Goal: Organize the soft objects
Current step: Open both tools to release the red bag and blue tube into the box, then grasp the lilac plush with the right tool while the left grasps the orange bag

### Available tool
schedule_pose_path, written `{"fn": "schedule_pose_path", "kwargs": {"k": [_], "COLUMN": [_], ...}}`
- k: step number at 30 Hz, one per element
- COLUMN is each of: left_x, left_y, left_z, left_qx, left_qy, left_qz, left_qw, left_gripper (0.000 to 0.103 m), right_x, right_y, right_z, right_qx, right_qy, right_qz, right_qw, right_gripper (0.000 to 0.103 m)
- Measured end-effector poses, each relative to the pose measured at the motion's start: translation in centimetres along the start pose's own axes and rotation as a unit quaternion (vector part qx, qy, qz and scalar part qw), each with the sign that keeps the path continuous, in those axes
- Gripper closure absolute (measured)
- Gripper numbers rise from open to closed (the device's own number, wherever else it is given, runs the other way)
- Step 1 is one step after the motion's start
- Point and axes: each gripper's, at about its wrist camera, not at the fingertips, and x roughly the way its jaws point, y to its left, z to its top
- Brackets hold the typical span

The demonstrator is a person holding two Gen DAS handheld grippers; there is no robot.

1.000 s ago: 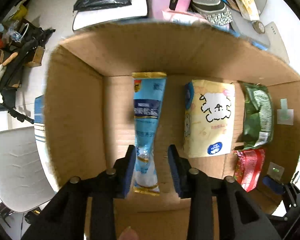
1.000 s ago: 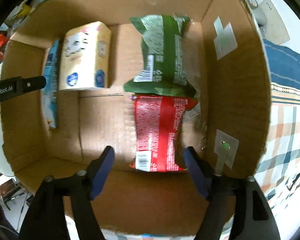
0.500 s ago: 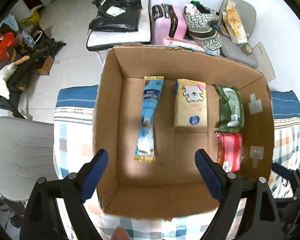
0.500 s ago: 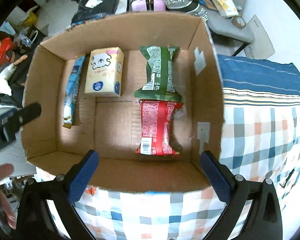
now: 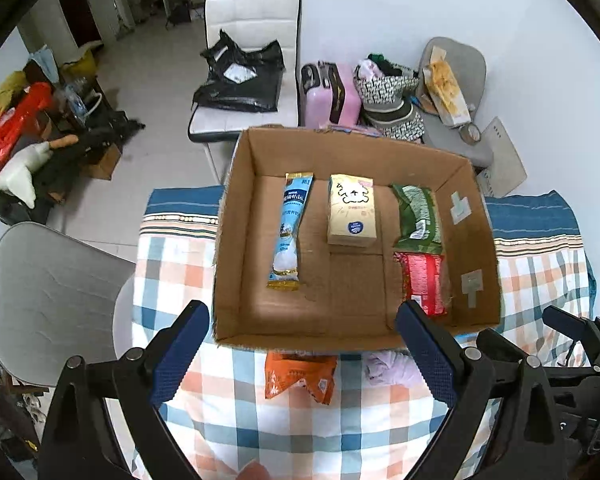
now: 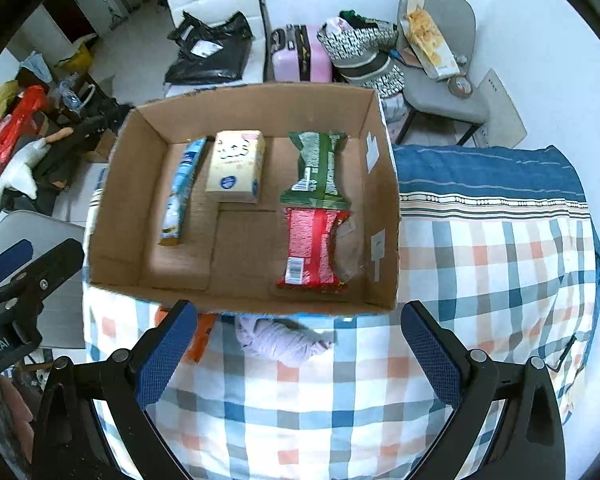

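Orange packet (image 5: 300,376) and lilac cloth (image 6: 280,338) lie on the checked surface (image 6: 480,280), just outside the cardboard box (image 5: 380,336). Both the left hand-held gripper (image 5: 302,358) and the right hand-held gripper (image 6: 298,358) are wide apart and empty; go low and squeeze the middle gently.

My left gripper (image 5: 302,350) hangs in the air with its two blue-padded fingers (image 5: 180,354) spread wide, nothing between them. My right gripper (image 6: 298,354) is the same: fingers (image 6: 432,354) far apart and empty. In the right wrist view the left gripper (image 6: 10,270) shows at the left edge, beside the right and level with it. Both point forward and down.
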Motion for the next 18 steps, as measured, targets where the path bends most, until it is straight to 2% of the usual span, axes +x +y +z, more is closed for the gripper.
{"fn": "schedule_pose_path", "kwargs": {"k": [5,8,11,14,18], "left_x": [-1.8,-2.0,-0.8,2.0,5.8], "left_y": [0.0,0.4,1.5,3.3,4.9], "left_z": [-1.0,-2.1,-3.9,-6.1,-8.5], "left_qx": [-0.001,-0.011,-0.035,-0.071,-0.111], "left_qy": [-0.019,-0.018,0.001,0.042,0.086], "left_qz": [0.009,0.012,0.009,0.015,0.007], "left_qw": [0.9998,0.9997,0.9994,0.9965,0.9900], "left_gripper": [0.007,0.007,0.007,0.007,0.007], "right_x": [-1.7,-1.0,1.6,5.4,9.7], "right_y": [0.3,0.1,-0.5,-1.0,-0.9], "right_z": [-1.2,-2.1,-3.6,-5.2,-6.7], "right_qx": [0.000,0.005,0.019,0.036,0.029], "right_qy": [-0.010,0.000,0.033,0.078,0.088], "right_qz": [0.018,0.029,0.039,0.052,0.064], "right_qw": [1.000,1.000,0.998,0.995,0.994], "right_gripper": [0.000,0.000,0.000,0.000,0.000]}}
